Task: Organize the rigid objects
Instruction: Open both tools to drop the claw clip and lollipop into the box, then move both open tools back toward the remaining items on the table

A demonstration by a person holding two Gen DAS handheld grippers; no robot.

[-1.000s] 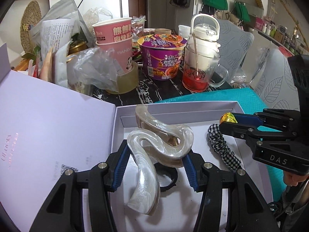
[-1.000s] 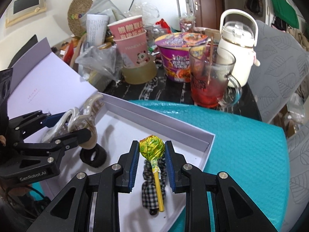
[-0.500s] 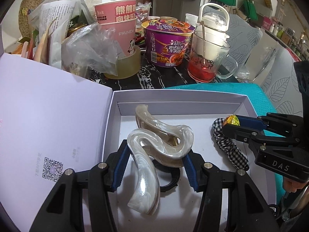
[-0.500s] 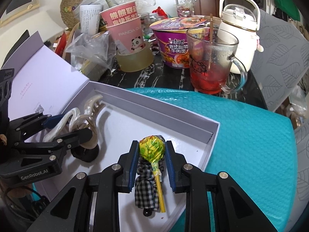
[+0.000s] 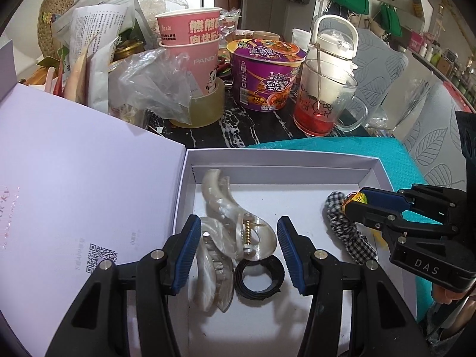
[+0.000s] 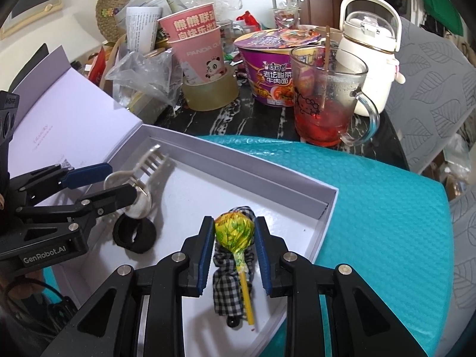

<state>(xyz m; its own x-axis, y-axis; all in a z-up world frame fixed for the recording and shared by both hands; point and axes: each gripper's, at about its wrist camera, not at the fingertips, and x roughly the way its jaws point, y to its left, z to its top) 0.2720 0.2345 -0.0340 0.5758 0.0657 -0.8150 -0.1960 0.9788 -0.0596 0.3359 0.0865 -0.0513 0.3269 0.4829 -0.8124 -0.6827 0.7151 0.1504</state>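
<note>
Left gripper [image 5: 236, 239] had its jaws clamped around the pearly hair claw [image 5: 229, 238], and right gripper [image 6: 235, 247] jaws pinched the lollipop [image 6: 233, 232] head, stick trailing to 6 o'clock.

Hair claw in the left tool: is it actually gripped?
Cannot tell. The pearly hair claw sits between the left tool's blue pads over the white box; the left pad looks touching, the right apart.

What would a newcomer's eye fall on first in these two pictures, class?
First, the pearly hair claw between the left gripper fingers, inside the open white box. Next, the yellow-wrapped lollipop pinched by the right gripper above a checked scrunchie. Behind the box stands a purple noodle bowl.
</note>
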